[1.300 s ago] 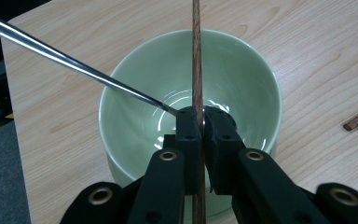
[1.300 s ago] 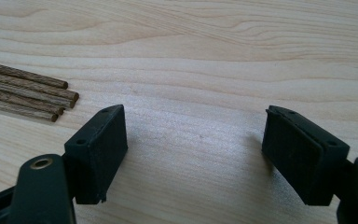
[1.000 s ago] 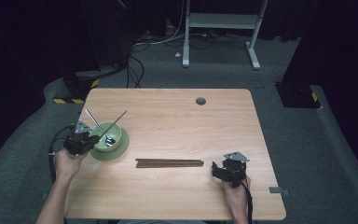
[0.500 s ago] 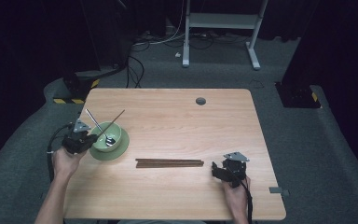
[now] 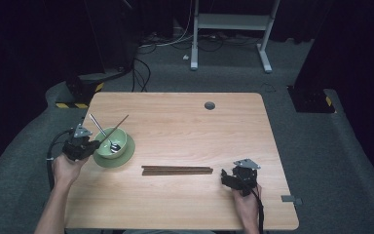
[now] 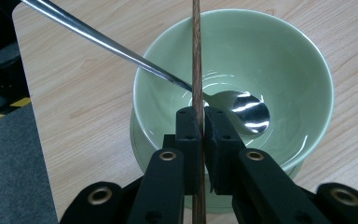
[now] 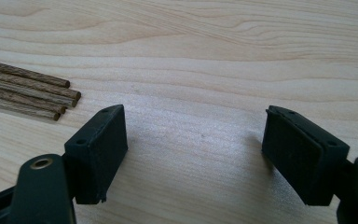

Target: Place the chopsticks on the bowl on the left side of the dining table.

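A pale green bowl [image 5: 108,138] [image 6: 279,51] stands on a green saucer [image 5: 126,155] at the table's left, with a metal spoon [image 5: 108,139] [image 6: 242,105] leaning inside. My left gripper [image 5: 91,147] [image 6: 202,122] sits at the bowl's left rim, shut on one brown chopstick [image 5: 118,124] [image 6: 196,56] that slants up across the bowl. Several more chopsticks [image 5: 177,170] [image 7: 28,93] lie in a bundle at the table's middle front. My right gripper [image 5: 225,179] [image 7: 193,144] rests just right of the bundle, open with bare wood between its jaws.
The wooden table [image 5: 185,122] has a round cable hole [image 5: 209,105] near its far edge. Beyond it, cables and a white desk frame [image 5: 231,22] stand on the dark carpet. A black-and-yellow striped block [image 5: 80,92] lies off the table's far left corner.
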A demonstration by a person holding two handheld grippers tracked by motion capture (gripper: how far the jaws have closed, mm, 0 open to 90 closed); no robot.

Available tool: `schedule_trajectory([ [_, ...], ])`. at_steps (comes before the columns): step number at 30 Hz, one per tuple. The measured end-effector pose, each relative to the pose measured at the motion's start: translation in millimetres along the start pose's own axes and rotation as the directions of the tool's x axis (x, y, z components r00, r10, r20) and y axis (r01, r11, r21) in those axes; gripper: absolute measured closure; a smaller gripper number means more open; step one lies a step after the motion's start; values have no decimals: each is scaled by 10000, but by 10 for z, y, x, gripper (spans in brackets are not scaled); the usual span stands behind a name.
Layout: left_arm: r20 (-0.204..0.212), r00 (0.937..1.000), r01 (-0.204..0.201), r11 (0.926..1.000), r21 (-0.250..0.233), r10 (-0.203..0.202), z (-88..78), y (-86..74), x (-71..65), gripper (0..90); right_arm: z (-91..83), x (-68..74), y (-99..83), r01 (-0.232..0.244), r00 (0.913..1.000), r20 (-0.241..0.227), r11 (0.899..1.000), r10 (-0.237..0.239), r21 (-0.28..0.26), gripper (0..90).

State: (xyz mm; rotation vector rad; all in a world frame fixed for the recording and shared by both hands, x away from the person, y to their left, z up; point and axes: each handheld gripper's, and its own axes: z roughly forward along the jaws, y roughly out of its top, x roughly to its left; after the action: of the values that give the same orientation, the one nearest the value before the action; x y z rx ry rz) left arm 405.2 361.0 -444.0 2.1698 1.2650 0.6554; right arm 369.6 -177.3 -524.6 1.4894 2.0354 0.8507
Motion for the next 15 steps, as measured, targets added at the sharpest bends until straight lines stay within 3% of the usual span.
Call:
schedule_trajectory([
  [15,85,10000,30,10000,-35,-29,-11,-13,17,833,0,0,0,1,10000,-1,10000,-1,-1,214],
])
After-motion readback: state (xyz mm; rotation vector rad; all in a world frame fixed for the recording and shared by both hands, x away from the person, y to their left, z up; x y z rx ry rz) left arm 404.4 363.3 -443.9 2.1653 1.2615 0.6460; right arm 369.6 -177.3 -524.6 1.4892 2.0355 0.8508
